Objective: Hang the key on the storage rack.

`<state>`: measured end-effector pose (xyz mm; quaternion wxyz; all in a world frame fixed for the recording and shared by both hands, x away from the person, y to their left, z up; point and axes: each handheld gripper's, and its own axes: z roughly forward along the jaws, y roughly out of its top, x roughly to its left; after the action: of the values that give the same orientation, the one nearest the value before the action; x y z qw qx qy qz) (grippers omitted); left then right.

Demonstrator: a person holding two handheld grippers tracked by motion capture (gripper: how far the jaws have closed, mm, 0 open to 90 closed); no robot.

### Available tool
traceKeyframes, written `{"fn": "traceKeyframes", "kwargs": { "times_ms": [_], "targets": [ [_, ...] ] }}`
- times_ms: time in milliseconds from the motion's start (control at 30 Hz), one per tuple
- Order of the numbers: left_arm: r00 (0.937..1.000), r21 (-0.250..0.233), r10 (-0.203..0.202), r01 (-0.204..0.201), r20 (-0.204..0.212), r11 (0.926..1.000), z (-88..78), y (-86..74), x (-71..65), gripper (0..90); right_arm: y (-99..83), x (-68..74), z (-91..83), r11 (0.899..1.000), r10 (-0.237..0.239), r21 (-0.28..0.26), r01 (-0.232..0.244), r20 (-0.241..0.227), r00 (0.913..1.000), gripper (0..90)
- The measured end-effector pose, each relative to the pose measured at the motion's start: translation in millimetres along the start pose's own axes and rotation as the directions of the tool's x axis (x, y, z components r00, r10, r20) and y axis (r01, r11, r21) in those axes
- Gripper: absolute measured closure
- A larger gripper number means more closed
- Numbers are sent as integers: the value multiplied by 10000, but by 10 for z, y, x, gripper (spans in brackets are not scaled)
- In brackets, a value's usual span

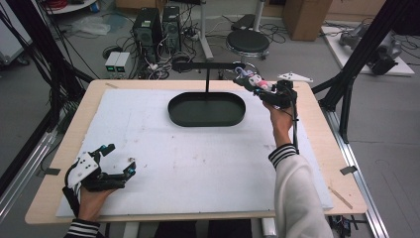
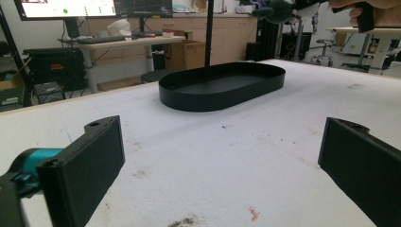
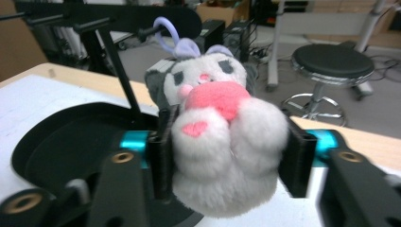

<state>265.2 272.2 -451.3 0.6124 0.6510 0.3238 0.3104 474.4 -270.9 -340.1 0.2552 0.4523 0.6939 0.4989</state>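
Holding a small plush toy (image 3: 222,137) between its jaws, the right gripper (image 1: 260,85) hovers near the far right corner of the desk (image 1: 317,163), beside the right end of the black oval tray (image 1: 206,109). The pads press into the toy's white body from both sides, so the gripper is pinching the toy. The toy's lilac loop (image 3: 166,29) sits at the tip of the black hanger bar (image 1: 208,65), which rises on a post from the tray; whether the loop is actually over the bar is hard to judge, since the right gripper view is blurred there.

The toy appears light, soft and compressible. It should yield under pressure and not slip. The round body is the sound place to grip; the loop is thin and floppy.

The left gripper (image 1: 117,159) rests near the near left corner of the desk with its jaws spread wide, nothing between them. The toy's underside is cut off by the jaws.
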Motion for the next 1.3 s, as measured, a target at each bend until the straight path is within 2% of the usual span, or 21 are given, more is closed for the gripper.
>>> {"fn": "traceKeyframes", "kwargs": {
  "times_ms": [33,67,133,167,200,300,467,500,533,600,700,833,1000,1033,1100,1233,1267,1300],
  "targets": [
    [10000,2,-4,4,-12,10000,1,0,1,17,-10,-6,15,10000,50,87,-49,-81,10000,191],
    [10000,18,17,-17,-4,10000,2,0,0,17,-20,-6,25,9996,-2,295,3,-22,10000,97],
    [10000,48,52,-52,8,10000,5,2,-2,17,-46,5,-2,9974,-323,648,322,-1,9995,88],
    [10000,40,59,-59,-3,10000,5,1,-4,17,-67,13,-42,9976,-456,521,456,-7,9990,80],
    [10000,41,57,-57,-2,10000,5,1,-5,17,-90,15,-92,9983,-461,336,468,-195,9987,12],
    [10000,26,69,-69,-5,10000,3,1,-5,17,-169,9,-270,9977,-593,-356,569,-695,9958,5],
    [9999,-52,113,-113,-38,9999,-6,-2,-9,17,-420,-5,-627,9862,-1128,-1373,926,-1472,9827,4],
    [9999,-90,108,-108,-52,9999,-10,-4,-10,17,-480,-12,-694,9841,-1189,-1507,941,-1645,9792,4],
    [9999,-143,101,-101,-48,9998,-15,-4,-10,17,-520,-14,-750,9862,-1183,-1359,947,-1780,9769,4],
    [10000,-176,54,-55,-68,9998,-17,-6,-7,17,-642,-3,-874,9763,-1422,-1886,1064,-1876,9719,4],
    [9999,-181,104,-105,-81,9998,-18,-7,-9,17,-820,14,-1009,9714,-1452,-2161,982,-2135,9661,4],
    [9999,-269,105,-108,-112,9996,-26,-10,-12,17,-1050,43,-1118,9628,-1548,-2537,933,-2344,9597,4],
    [9999,-396,124,-128,-88,9991,-35,-15,-15,17,-1328,93,-1198,9531,-1645,-2884,913,-2408,9565,4],
    [9999,-405,128,-132,-98,9991,-38,-14,-15,17,-1374,107,-1209,9527,-1688,-2876,978,-2339,9575,4],
    [9998,-427,145,-149,-98,9990,-40,-15,-17,17,-1464,126,-1221,9449,-1829,-3083,1099,-2186,9585,4],
    [9998,-461,171,-176,-119,9988,-46,-17,-20,17,-1602,127,-1213,9427,-1719,-3194,962,-2179,9607,4],
    [9998,-504,171,-178,-142,9986,-47,-18,-22,17,-1644,127,-1211,9462,-1588,-3120,852,-2188,9627,4],
    [9997,-519,172,-180,-155,9985,-48,-19,-23,17,-1673,115,-1202,9426,-1614,-3227,856,-2160,9630,4]
  ]
}}
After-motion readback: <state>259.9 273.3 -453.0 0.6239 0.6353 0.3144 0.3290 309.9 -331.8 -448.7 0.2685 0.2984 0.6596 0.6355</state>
